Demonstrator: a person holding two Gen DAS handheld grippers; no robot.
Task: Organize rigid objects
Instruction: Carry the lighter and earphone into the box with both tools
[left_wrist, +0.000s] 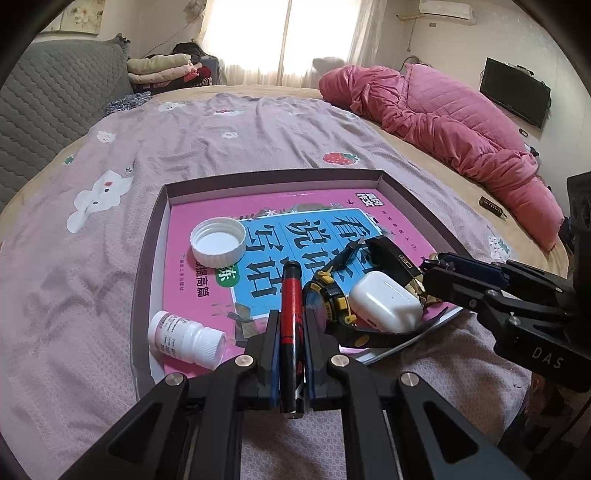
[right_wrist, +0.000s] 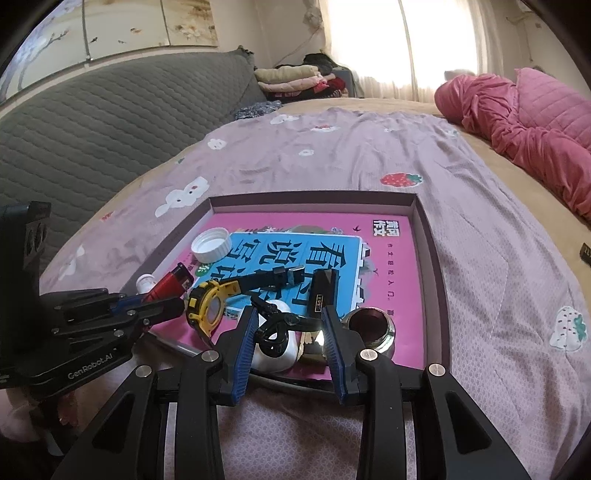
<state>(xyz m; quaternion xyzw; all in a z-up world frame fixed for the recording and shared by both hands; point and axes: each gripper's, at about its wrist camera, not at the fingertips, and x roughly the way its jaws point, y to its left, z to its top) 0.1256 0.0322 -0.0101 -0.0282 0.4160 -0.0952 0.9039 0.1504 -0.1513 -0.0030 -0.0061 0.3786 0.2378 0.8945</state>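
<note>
**Two grippers over a crowded tray**

Two grippers work at the near edge of the tray (left_wrist: 147, 258), which lies on the bed (left_wrist: 258, 129) with a pink book (left_wrist: 207, 218) as its floor. The left gripper (left_wrist: 291, 332) is clamped on a red-and-black pen (left_wrist: 291, 295), its narrow jaws pressing both sides of the barrel near the middle; the tip points to 12 o'clock, over the book. Judging by looks, the pen is light, stiff and smooth, so a mid-barrel hold suits it and a grip near an end might let it pivot.

The right gripper (right_wrist: 291, 332) stands partly open over a cluster at the tray's 6 o'clock side: a white earbud case (right_wrist: 273, 354), a black strap loop (right_wrist: 273, 332) and a shiny gold-black piece (right_wrist: 314, 347) lie between its pads. Whether the pads press on anything I cannot tell. The case looks glossy and rounded, likely slippery; its flat sides are the place to squeeze.

A yellow watch (right_wrist: 207, 310) sits at 9 o'clock of that cluster, a metal cup (right_wrist: 373, 328) at 3 o'clock. A cap (left_wrist: 218, 242) and pill bottle (left_wrist: 184, 338) lie toward the tray's left side.
</note>
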